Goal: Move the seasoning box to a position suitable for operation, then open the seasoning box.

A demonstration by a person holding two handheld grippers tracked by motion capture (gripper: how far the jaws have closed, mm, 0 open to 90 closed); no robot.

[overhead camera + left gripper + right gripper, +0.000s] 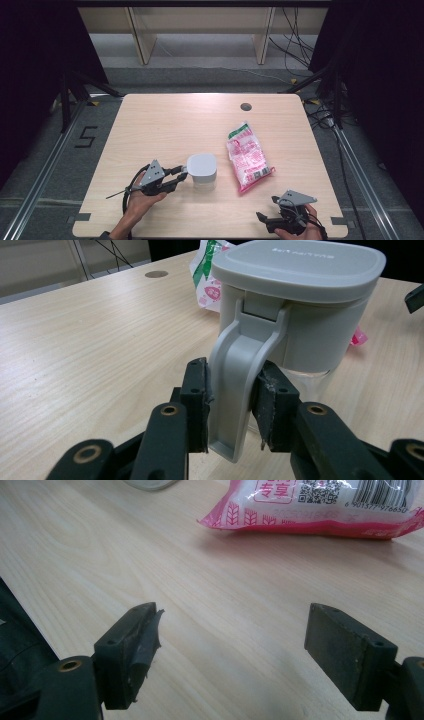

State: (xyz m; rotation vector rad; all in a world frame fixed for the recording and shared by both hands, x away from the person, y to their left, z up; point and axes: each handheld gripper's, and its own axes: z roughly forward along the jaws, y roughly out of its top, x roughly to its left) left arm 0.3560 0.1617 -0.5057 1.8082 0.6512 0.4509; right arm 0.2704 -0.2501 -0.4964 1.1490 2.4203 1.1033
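A light wooden table (165, 125) with rounded corners stands on a grey floor (210, 77), its pale grain running across its width. Near the far edge a small round dark cable port (245, 106) sits in the top. Toward the near middle stands a clear jug (202, 172) with a grey lid, its base resting on the wood. To the right of it, a little apart, a pink and white food packet (247, 157) with a green end lies flat, its long side running from the far side toward the near right corner. The near edge of the table has two small notches at its corners.
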